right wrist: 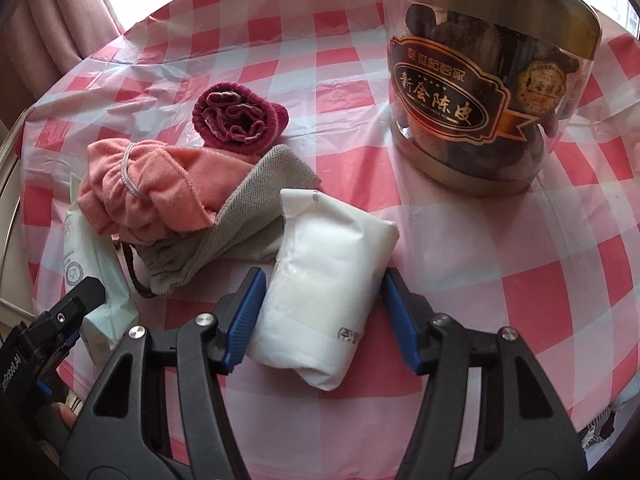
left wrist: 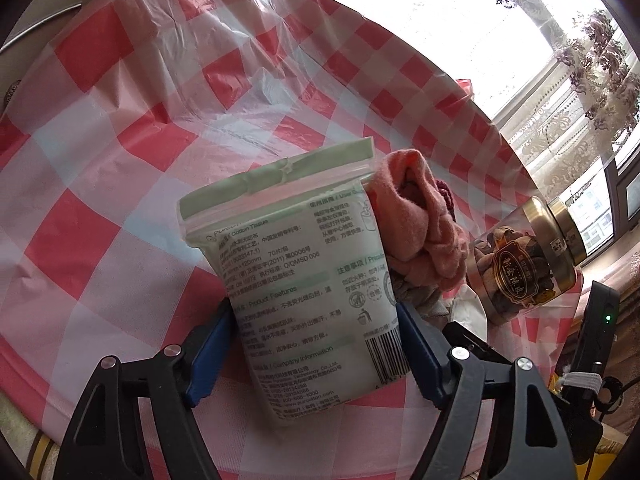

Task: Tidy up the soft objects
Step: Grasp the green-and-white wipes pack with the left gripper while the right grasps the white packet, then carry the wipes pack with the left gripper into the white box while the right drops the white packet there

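My left gripper (left wrist: 314,312) is shut on a pale green cotton tissue pack (left wrist: 296,264), its blue pads pressing on both sides of the pack's lower half. In the right wrist view the same pack (right wrist: 100,276) shows at the left edge. My right gripper (right wrist: 324,280) is shut on a white tissue pack (right wrist: 324,280) that lies on the checked tablecloth (right wrist: 500,280), one pad touching each long side. Just behind lie a bunched pink towel (right wrist: 148,184), a grey herringbone cloth (right wrist: 248,208) and a rolled maroon cloth (right wrist: 236,120). The pink towel (left wrist: 420,216) sits right of the green pack.
A clear jar with a gold lid (right wrist: 488,92) stands at the back right, close to the white pack; it appears as the jar (left wrist: 524,256) in the left wrist view too. Curtains and a bright window lie beyond the round table's edge.
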{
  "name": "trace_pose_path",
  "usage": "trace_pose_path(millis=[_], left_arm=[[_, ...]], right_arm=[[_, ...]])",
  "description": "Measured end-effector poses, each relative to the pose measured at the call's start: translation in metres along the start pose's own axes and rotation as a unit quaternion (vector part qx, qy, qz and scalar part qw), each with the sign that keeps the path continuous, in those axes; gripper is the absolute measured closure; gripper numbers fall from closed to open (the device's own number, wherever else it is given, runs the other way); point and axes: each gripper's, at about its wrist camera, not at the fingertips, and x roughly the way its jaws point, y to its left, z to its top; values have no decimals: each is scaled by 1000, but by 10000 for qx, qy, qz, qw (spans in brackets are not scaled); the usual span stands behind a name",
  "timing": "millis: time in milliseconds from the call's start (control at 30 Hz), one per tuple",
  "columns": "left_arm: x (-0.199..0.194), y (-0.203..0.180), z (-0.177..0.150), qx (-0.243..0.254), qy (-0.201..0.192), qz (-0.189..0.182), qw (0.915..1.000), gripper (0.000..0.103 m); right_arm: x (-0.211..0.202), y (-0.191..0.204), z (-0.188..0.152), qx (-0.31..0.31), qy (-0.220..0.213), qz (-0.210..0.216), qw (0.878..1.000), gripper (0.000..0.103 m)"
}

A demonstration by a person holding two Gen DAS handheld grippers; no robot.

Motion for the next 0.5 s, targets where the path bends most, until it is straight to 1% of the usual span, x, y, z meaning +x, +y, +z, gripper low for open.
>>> trace_pose_path(millis=[167,500], left_arm=[[-12,0,-4,28,-149,149,9998,25],[-35,-6,-13,158,-426,345,9984,25]], right_arm=[[-9,-2,-13,-80,14,92,9999,40],[-43,-8,-32,-237,-211,93,9995,41]])
